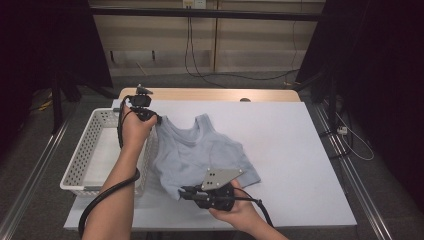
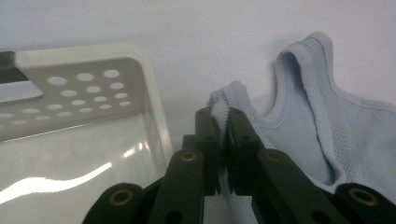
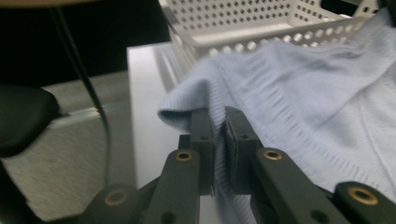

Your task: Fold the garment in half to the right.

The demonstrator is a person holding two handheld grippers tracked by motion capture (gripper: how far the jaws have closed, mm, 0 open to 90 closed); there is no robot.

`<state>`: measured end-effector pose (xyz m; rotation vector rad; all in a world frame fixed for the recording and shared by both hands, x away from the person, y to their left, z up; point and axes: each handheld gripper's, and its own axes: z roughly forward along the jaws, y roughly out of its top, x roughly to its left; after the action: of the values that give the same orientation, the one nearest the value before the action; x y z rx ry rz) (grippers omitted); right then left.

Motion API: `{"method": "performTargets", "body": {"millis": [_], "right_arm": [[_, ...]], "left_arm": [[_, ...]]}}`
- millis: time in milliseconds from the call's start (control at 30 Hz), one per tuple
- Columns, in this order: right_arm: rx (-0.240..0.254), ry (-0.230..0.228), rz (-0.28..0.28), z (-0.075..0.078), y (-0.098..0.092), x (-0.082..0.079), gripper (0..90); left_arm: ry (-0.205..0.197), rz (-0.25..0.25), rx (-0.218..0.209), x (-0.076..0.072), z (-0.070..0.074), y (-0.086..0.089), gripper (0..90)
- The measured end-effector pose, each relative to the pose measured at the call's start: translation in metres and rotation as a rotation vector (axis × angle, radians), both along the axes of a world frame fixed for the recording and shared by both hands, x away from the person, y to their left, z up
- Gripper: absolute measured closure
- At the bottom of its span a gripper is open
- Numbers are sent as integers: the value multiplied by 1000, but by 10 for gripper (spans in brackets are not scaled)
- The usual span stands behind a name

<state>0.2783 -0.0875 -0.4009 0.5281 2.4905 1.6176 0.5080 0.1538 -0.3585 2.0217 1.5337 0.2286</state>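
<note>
Both pairs of jaws are clamped on a pale blue knit tank top (image 1: 202,152): the left gripper (image 1: 150,116) pinches a shoulder strap at the garment's far left corner, and the right gripper (image 1: 187,194) pinches the ribbed hem at its near left corner. Between these two grips the top lies spread on the white table cover (image 1: 295,150), its left edge just beside a white perforated basket (image 1: 82,160) that stands at the table's left side.

place: recording lab or studio | signs: black curtains (image 1: 45,40) both sides | white-covered table (image 1: 290,150) | cables (image 1: 200,55) trailing along wood-panelled wall (image 1: 250,45) | grey carpet floor (image 1: 30,165)
</note>
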Motion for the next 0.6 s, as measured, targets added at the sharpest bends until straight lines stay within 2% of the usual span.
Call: {"method": "performTargets", "body": {"millis": [100,333,433,600], "right_arm": [[-21,-28,-11,2,2,-1,849],[-55,-19,-9,-5,4,0,854],[-50,-19,-12,-5,4,0,855],[-8,5,-13,-2,-1,3,856]], "left_arm": [[0,2,0,-1,2,3,852],[3,0,9,-4,-3,0,851],[2,-3,11,-4,-1,1,851],[0,-3,23,-3,2,1,851]]}}
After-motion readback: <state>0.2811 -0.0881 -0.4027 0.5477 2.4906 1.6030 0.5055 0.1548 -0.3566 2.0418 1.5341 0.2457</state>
